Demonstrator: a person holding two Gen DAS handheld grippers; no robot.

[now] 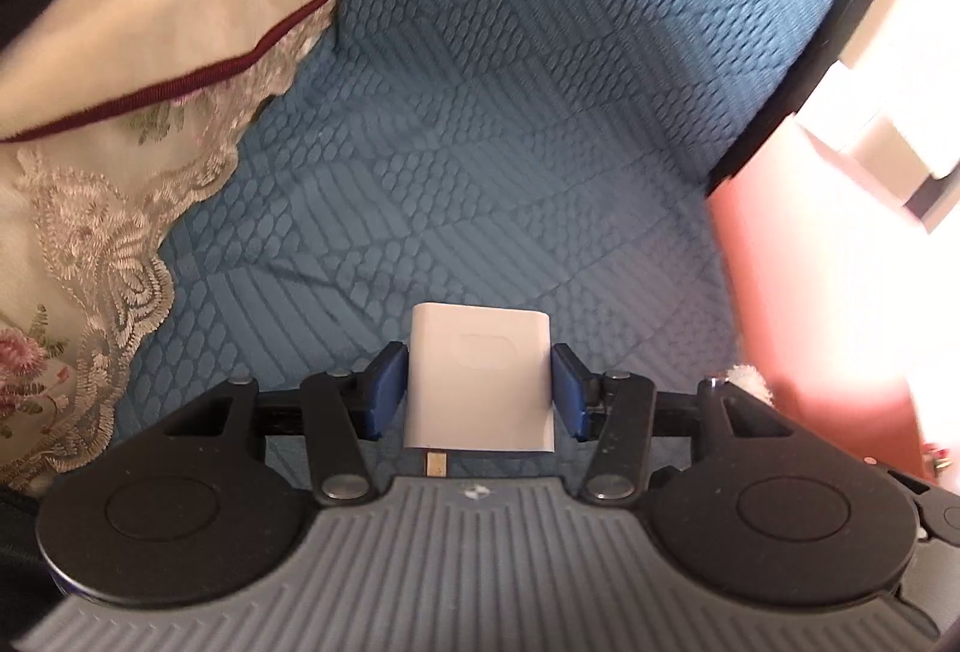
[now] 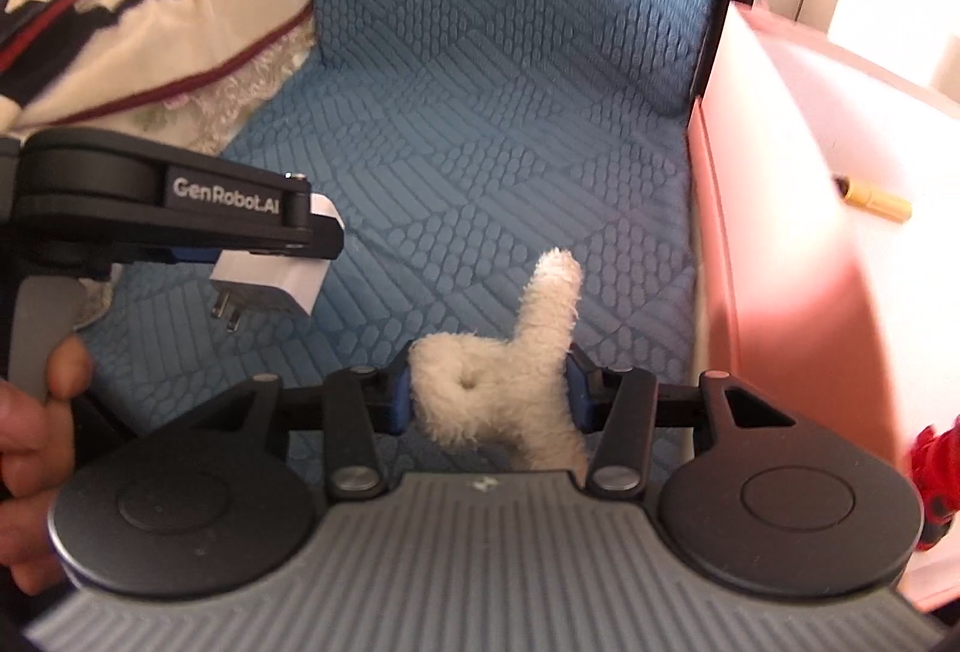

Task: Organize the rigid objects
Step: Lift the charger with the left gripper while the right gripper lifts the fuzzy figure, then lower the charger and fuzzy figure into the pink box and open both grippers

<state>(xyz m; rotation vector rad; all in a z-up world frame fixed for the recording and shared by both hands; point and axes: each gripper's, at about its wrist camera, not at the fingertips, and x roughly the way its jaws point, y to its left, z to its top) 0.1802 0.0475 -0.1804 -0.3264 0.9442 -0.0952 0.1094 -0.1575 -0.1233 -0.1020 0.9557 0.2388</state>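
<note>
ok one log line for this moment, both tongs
left tongs: shut on white charger | right tongs: shut on fluffy white toy | both above blue quilt | pink box at right

Under my claws is a blue quilted cover [image 2: 510,123] with a raised pattern of ovals and ribs, running up into a padded back. On its left side lies a cream cloth [image 1: 150,51] with dark and red stripes and a lace edge. At its right edge stands a pink box [image 2: 750,232], touching the cover, with a small gold tube [image 2: 876,199] inside
</note>
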